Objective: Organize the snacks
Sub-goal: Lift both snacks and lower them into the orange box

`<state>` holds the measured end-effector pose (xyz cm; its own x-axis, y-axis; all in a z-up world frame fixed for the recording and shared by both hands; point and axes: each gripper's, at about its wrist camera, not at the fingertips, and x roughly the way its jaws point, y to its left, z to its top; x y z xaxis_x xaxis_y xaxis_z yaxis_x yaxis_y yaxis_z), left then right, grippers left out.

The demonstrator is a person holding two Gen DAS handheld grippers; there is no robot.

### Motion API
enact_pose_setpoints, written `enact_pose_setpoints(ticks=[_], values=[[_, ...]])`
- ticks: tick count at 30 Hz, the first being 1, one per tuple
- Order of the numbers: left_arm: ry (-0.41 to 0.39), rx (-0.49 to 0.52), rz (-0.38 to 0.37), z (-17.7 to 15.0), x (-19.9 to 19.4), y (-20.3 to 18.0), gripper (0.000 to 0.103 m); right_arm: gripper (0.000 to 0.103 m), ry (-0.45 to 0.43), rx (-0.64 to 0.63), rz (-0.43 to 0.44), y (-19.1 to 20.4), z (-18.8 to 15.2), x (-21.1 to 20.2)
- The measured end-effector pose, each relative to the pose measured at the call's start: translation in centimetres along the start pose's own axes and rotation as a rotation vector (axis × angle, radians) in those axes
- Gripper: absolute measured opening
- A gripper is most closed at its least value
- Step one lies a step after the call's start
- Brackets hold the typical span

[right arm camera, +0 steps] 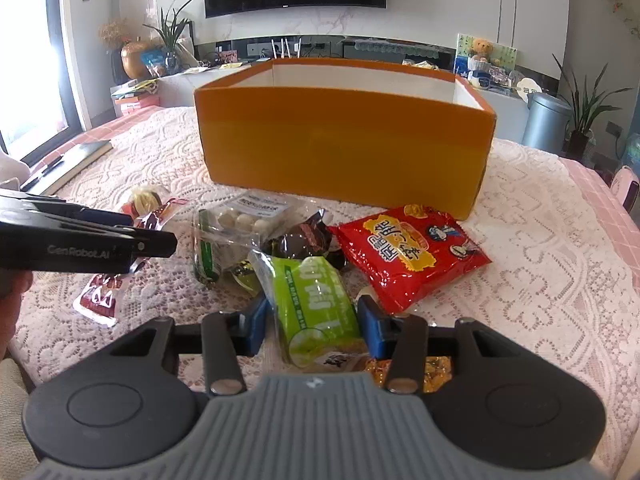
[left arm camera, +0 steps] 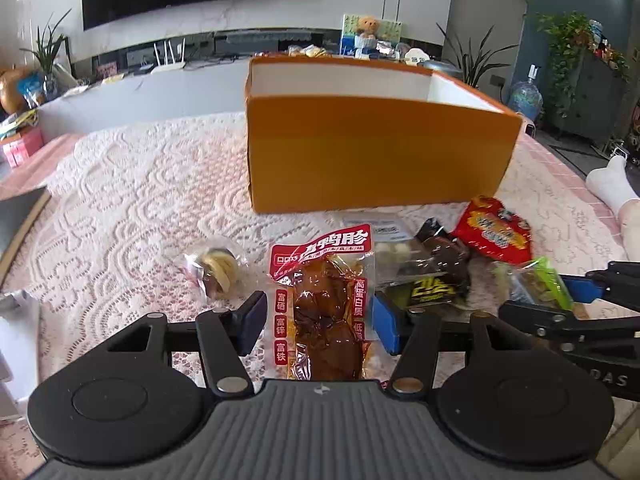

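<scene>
Each spread claw, left claw (left arm camera: pixel 318 322) straddling the duck-gizzard packet (left arm camera: pixel 324 312) and right claw (right arm camera: pixel 312 326) the green packet (right arm camera: pixel 316 312), should pinch mid-packet before lifting into the far orange box (right arm camera: pixel 344 148).

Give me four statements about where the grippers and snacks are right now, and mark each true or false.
1. The left gripper straddles the duck gizzard packet, jaws open. True.
2. The right gripper is shut on the red snack bag. False: it is open around the green packet.
3. The orange box stands behind the snacks on the lace tablecloth. True.
4. The green packet lies inside the box. False: it lies on the tablecloth.
</scene>
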<state>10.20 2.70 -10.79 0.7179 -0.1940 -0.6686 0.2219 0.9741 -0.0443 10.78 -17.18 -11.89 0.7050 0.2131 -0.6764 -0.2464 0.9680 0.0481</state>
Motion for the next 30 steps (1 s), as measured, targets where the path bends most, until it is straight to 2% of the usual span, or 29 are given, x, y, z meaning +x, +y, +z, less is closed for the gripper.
enact_pose_setpoints(ticks=[11, 16, 24, 30], values=[[-0.082, -0.015, -0.026, 1.5, -4.3, -1.1, 0.064, 0.045, -0.072, -0.016, 0.022, 0.6, 0.8, -3.8], [-0.139, 0.003, -0.012, 3.1, -5.9, -1.5, 0.064, 0.044, -0.118, -0.041, 0.032, 0.8, 1.9, -5.9], [-0.215, 0.053, -0.003, 7.1, -7.0, -2.6, 0.064, 0.044, -0.178, -0.093, 0.039, 0.4, 5.2, -8.1], [-0.237, 0.084, -0.007, 10.8, -6.4, -3.4, 0.064, 0.044, -0.206, -0.136, 0.051, -0.6, 9.2, -7.9]])
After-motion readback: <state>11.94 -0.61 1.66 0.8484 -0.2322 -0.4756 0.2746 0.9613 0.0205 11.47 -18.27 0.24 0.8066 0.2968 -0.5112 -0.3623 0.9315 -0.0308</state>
